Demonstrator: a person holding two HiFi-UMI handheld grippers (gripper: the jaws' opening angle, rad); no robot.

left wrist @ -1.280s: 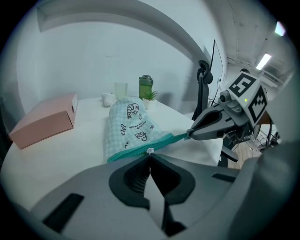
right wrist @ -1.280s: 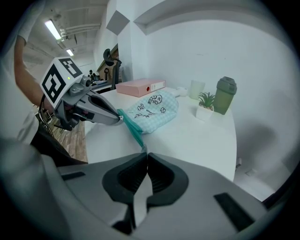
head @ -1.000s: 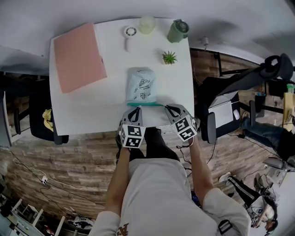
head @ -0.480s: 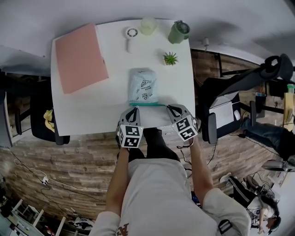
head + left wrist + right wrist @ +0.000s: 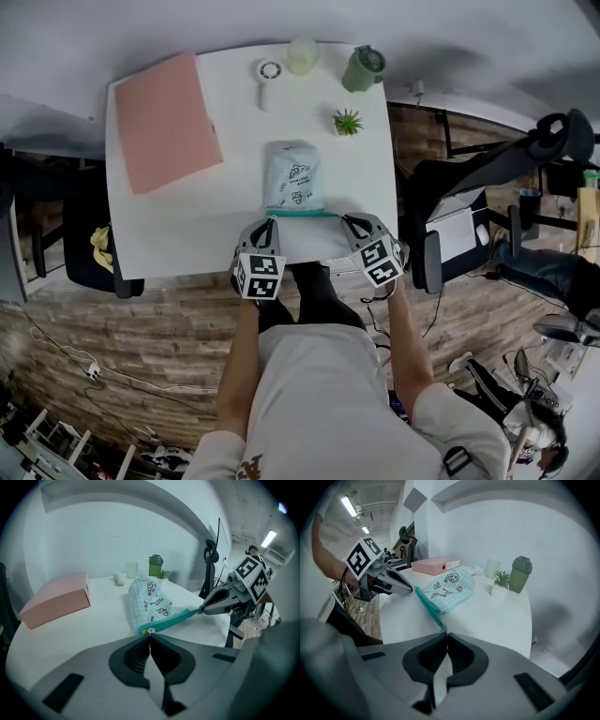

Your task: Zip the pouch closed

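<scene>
A pale blue checked pouch [image 5: 292,176] with printed drawings lies on the white table [image 5: 216,216], its teal zipper edge [image 5: 305,214] towards me. My left gripper [image 5: 271,221] is at the zipper's left end. In the left gripper view the pouch [image 5: 152,599] lies just ahead, and this gripper [image 5: 150,634] is shut on the small metal zipper pull [image 5: 150,631]. My right gripper [image 5: 345,220] holds the zipper's right end. In the right gripper view it [image 5: 445,633] is shut on the teal end of the zipper edge [image 5: 431,609]. The zipper is stretched taut between the two grippers.
A pink flat box [image 5: 167,120] lies at the back left. Along the far edge stand a white hand fan [image 5: 268,75], a pale cup [image 5: 302,54] and a green bottle [image 5: 363,67], with a small potted plant [image 5: 347,122] nearer. An office chair [image 5: 459,220] stands right of the table.
My left gripper has slid a little to the left along the zipper edge, still shut on the pull. The right gripper has held its place.
</scene>
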